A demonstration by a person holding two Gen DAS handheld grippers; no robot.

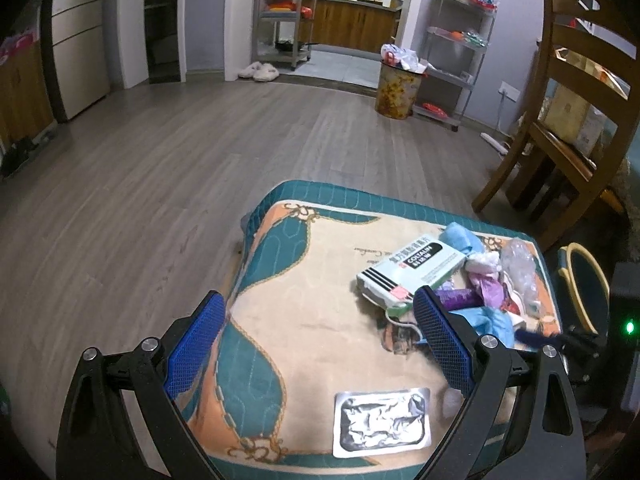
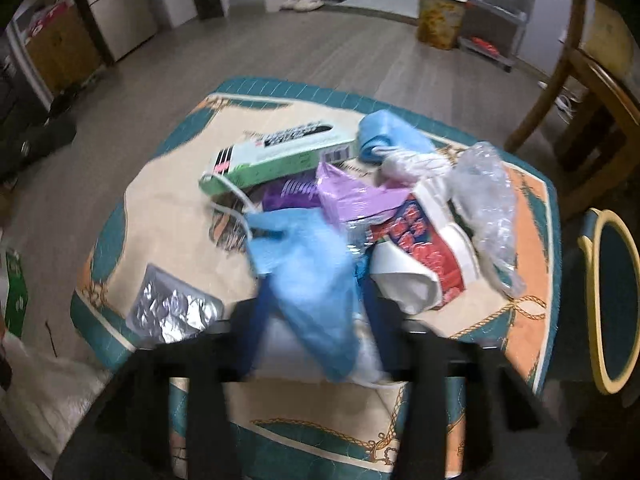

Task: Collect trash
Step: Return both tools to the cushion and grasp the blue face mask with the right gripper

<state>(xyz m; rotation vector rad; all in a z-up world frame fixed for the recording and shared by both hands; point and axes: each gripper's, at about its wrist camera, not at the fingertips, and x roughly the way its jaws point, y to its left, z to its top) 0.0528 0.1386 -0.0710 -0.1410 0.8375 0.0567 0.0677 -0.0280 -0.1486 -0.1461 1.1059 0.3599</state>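
Trash pile (image 1: pixel 472 280) on cushion's (image 1: pixel 304 300) right side; my left gripper (image 1: pixel 316 344) spread wide, right gripper (image 2: pixel 316 320) clamping blue mask (image 2: pixel 312 280).

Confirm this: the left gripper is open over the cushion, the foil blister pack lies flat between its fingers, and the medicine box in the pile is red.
Not quite. The medicine box is pale green and white, as the left wrist view shows. The rest holds: the left gripper is open over the cushion, with the foil blister pack flat between its fingers.
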